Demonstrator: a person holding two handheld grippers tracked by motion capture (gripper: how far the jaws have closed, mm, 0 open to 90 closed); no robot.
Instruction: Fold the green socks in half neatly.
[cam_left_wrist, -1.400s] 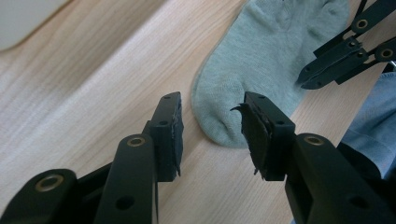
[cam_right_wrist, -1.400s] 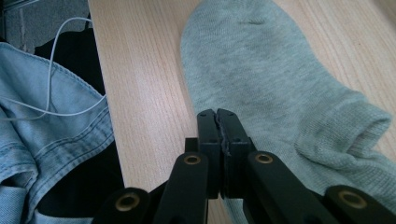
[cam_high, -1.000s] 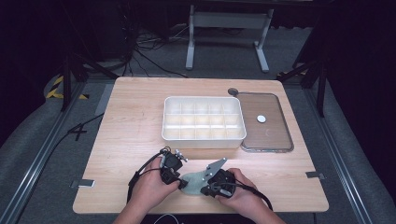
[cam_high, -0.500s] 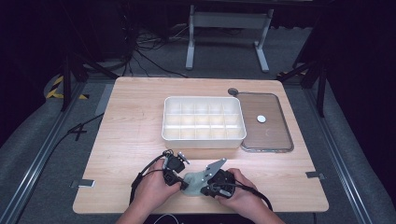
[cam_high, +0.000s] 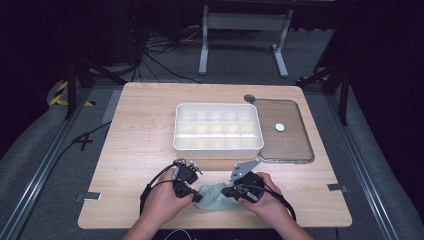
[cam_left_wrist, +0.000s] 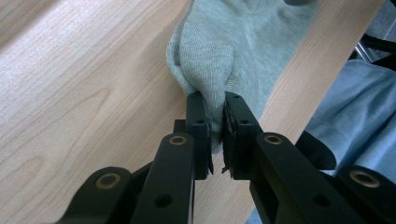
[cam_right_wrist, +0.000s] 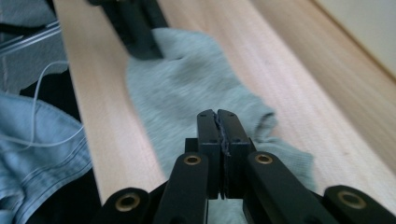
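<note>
A grey-green sock lies at the table's near edge, stretched sideways between the two tools: the left gripper, jaws just closing, pinches one end, and the right gripper clamps the other.

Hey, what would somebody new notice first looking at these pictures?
Probably the pale green sock at the table's near edge, pinched between the left claw, whose jaws have just been closing on it, and the right claw, shut on its other end. Behind it sits a white compartment tray beside a clear lid.
</note>
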